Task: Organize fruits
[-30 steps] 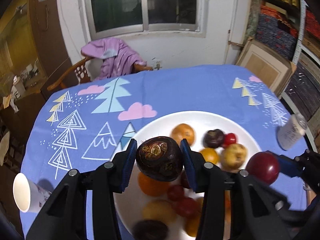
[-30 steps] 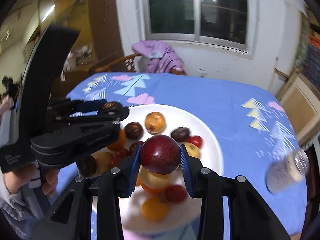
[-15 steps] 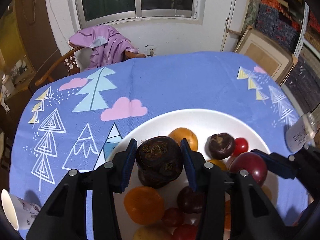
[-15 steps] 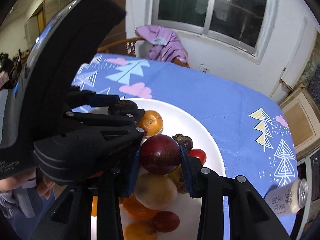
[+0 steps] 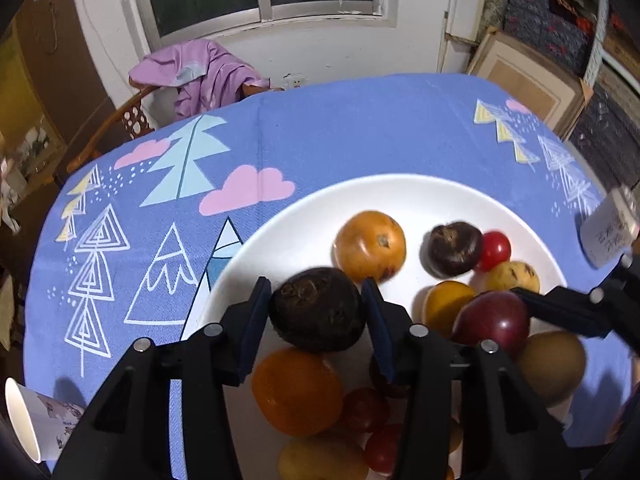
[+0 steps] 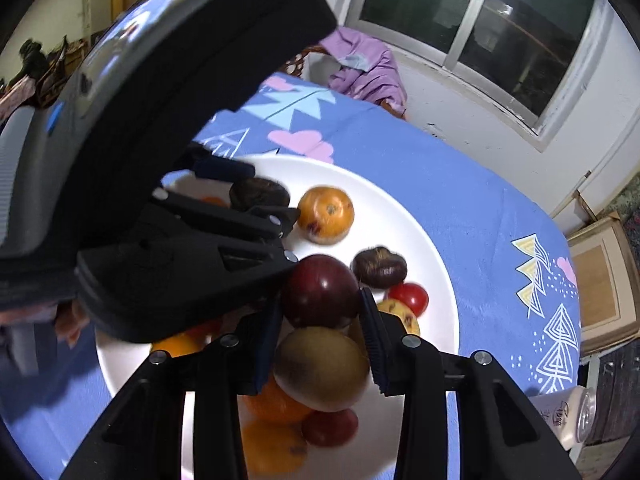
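Observation:
A white plate [image 5: 400, 196] on the blue tablecloth holds several fruits: oranges, small red ones, dark brown ones and a kiwi [image 6: 320, 368]. My left gripper [image 5: 316, 316] is shut on a dark brown fruit [image 5: 316, 314] low over the plate's near-left part. My right gripper [image 6: 322, 312] is shut on a dark red plum [image 6: 320, 292] just above the fruit pile; the plum also shows in the left wrist view [image 5: 494, 322]. The left gripper's body [image 6: 180, 248] fills the left of the right wrist view, close beside the plum.
A paper cup [image 5: 28, 420] stands at the table's near-left edge. A drink can [image 6: 568, 416] stands right of the plate. A chair with purple cloth [image 5: 200, 76] is behind the table. Boxes and a framed board [image 5: 528, 80] stand at the right.
Both grippers have moved down and forward towards the plate, each still holding its fruit. The two grippers have come closer together.

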